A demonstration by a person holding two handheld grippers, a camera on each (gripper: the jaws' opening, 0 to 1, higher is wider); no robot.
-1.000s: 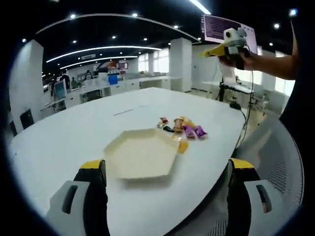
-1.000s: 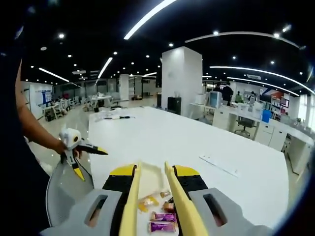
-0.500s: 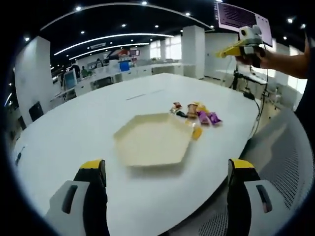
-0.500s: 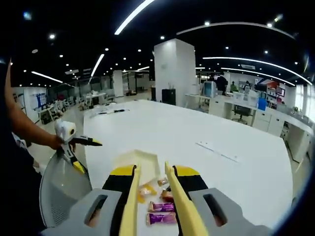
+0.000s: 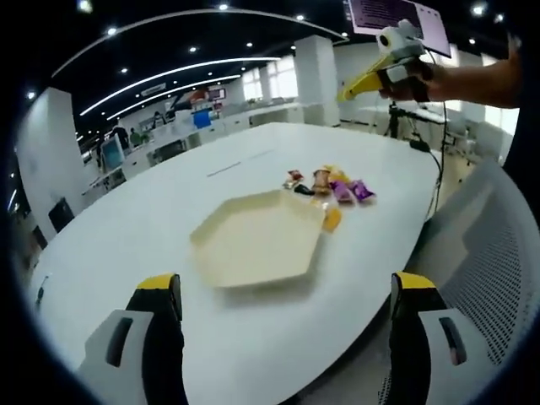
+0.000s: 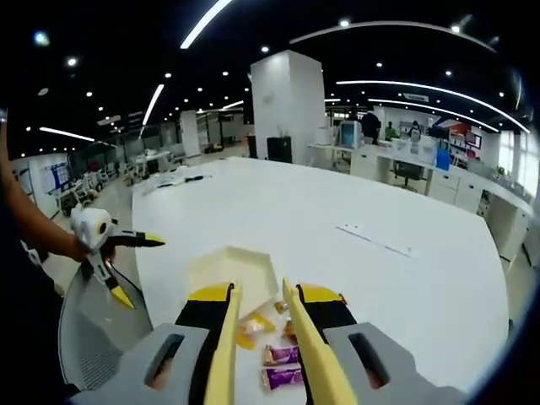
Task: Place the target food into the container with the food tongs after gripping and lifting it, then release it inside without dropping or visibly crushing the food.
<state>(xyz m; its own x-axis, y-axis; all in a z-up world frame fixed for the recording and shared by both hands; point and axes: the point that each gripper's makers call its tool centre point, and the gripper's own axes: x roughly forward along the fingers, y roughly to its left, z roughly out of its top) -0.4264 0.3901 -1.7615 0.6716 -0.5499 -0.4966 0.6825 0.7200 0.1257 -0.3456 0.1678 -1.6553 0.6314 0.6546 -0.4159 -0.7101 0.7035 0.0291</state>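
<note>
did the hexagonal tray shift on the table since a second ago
No. The hexagonal tray keeps its place against the snack wrappers on the white table; one corner still touches the orange packet. Only the camera moved.

tray [image 5: 257, 245]: pale cream, hexagonal, shallow, flat on white table [image 5: 126, 245], nothing inside | snacks [image 5: 331, 187]: small wrapped pieces, purple, orange, brown, clustered on table just beside tray's far edge, one orange piece touching rim | tongs [image 6: 261, 354]: yellow, two long blades nearly together, above snacks
</note>
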